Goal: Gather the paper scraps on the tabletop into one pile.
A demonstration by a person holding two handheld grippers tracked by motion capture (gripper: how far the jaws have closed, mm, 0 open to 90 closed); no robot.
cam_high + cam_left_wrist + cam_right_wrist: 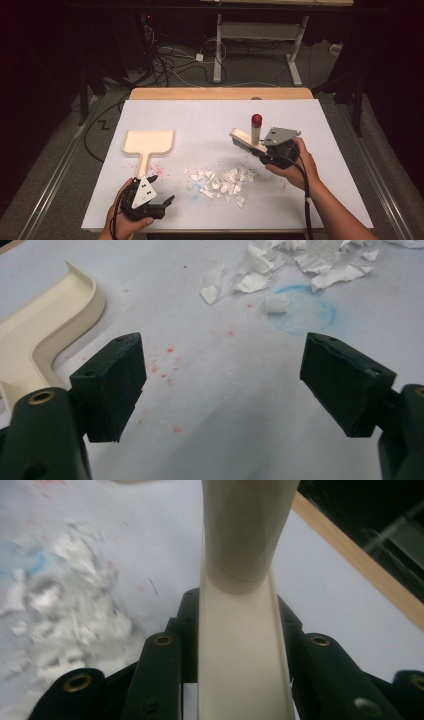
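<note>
Scraps of torn white paper lie in a loose heap on the white bench in the high view, between the two claws: up and to the right of the left claw, just below and left of the right claw. The right claw is pressed onto the cream brush, whose bristled head juts out to the left past its tips; the grey plate on top and the hand hide the jaws themselves. A white post with a red cap stands up from the brush just beyond the claw. The cream dustpan lies flat straight ahead of the left claw, its handle end near the claw's plate. Red and blue smudges mark the bench around the heap.

In the left gripper view, the left claw is spread wide over bare bench, nothing between its jaws. The dustpan sits beyond its left jaw, cut off by the frame edge. Paper scraps lie farther ahead to the right, beside a blue ring stain.

In the right gripper view, the brush rises between the closed jaws and blocks the middle; its top is cut off. The scraps left of it are blurred.
</note>
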